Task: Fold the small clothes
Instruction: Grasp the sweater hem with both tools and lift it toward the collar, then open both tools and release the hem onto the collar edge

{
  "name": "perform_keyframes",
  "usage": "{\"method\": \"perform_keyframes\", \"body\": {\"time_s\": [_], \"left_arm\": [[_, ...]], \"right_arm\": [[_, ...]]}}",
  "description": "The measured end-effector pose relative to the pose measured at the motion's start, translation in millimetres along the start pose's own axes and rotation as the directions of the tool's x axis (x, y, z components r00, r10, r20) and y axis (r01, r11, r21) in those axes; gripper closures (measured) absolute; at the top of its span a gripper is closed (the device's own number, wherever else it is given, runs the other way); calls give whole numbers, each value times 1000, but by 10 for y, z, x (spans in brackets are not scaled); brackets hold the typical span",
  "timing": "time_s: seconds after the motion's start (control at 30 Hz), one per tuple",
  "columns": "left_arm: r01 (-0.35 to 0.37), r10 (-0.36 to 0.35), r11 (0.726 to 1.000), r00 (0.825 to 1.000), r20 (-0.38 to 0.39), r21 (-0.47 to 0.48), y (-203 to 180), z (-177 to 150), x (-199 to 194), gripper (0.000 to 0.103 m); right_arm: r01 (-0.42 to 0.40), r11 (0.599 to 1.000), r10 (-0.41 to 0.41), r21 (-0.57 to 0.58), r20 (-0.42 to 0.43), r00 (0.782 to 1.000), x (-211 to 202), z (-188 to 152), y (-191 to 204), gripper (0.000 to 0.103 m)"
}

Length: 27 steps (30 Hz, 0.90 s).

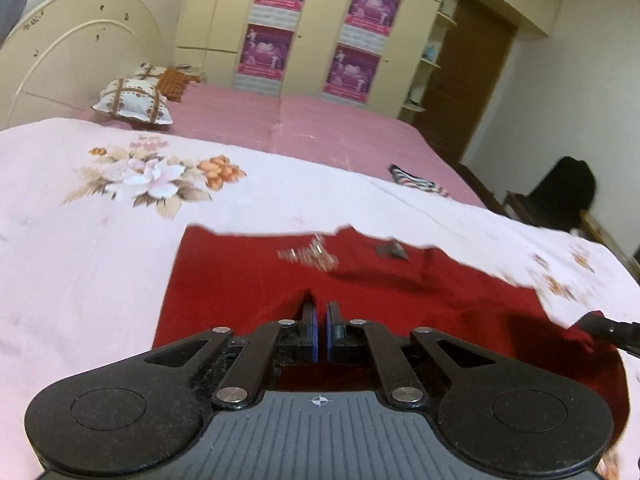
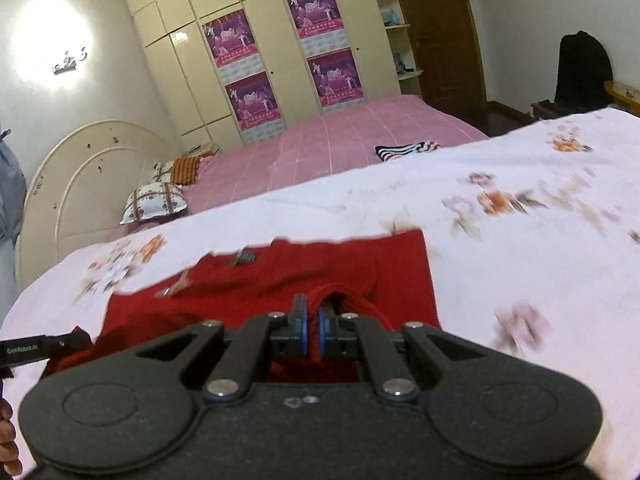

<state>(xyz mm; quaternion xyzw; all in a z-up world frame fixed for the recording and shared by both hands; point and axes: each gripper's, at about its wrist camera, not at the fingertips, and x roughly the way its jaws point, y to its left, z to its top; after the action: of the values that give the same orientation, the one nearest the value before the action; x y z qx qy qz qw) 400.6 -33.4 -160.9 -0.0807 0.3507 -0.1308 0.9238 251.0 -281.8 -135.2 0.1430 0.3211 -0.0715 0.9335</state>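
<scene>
Downward-tilted, both claws, left claw (image 1: 321, 316) and right claw (image 2: 313, 316), clamped on red garment (image 1: 248, 280).

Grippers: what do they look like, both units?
Left gripper and right gripper: matte black linkage arms with silver rivets, round black end plates, blue-edged pads. The left body is ribbed grey with a crosshair mark. White GenRobot.AI lettering on the left unit's side, seen from the right wrist.

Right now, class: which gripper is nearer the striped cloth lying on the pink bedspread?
Right. The striped cloth lies far ahead, towards the right gripper's side; the left gripper sits further over. Both grip the red garment.
</scene>
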Motion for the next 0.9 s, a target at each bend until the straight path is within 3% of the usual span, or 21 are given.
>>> {"method": "perform_keyframes", "body": {"time_s": [0.17,0.47,0.53,0.6,0.67,0.7,0.73,0.77,0.83,0.9], "left_arm": [[-46,47,999,999,11,-12,13,240,487,99],[-162,162,987,987,-11,-18,108,382,1056,99],[-179,177,984,981,-76,-16,125,370,1187,98],[-170,166,985,982,-88,-43,173,392,1171,95],[-173,169,983,982,-79,-55,192,445,1097,68],[-190,186,981,981,-62,-51,211,475,1061,22],[-213,212,976,977,-22,-49,219,498,988,0],[-238,240,970,970,48,-47,230,519,868,0],[-228,229,973,971,63,-27,255,572,782,0],[-218,219,976,974,52,-13,264,577,712,0]], "right_arm": [[4,1000,-4,0,-18,1000,588,217,-130,97],[36,999,-35,14,-25,999,1171,426,-309,97],[49,999,-49,-1,-84,995,1335,413,-315,96],[71,997,-70,-4,-136,988,1457,370,-329,92],[85,996,-82,23,-106,991,1402,393,-357,78],[103,994,-100,37,-80,992,1346,418,-371,52],[143,989,-142,46,-31,989,1263,448,-383,30],[170,985,-170,43,6,985,1201,467,-392,31],[190,981,-191,27,38,981,1101,515,-405,62],[198,980,-198,17,56,979,990,536,-389,68]]}}
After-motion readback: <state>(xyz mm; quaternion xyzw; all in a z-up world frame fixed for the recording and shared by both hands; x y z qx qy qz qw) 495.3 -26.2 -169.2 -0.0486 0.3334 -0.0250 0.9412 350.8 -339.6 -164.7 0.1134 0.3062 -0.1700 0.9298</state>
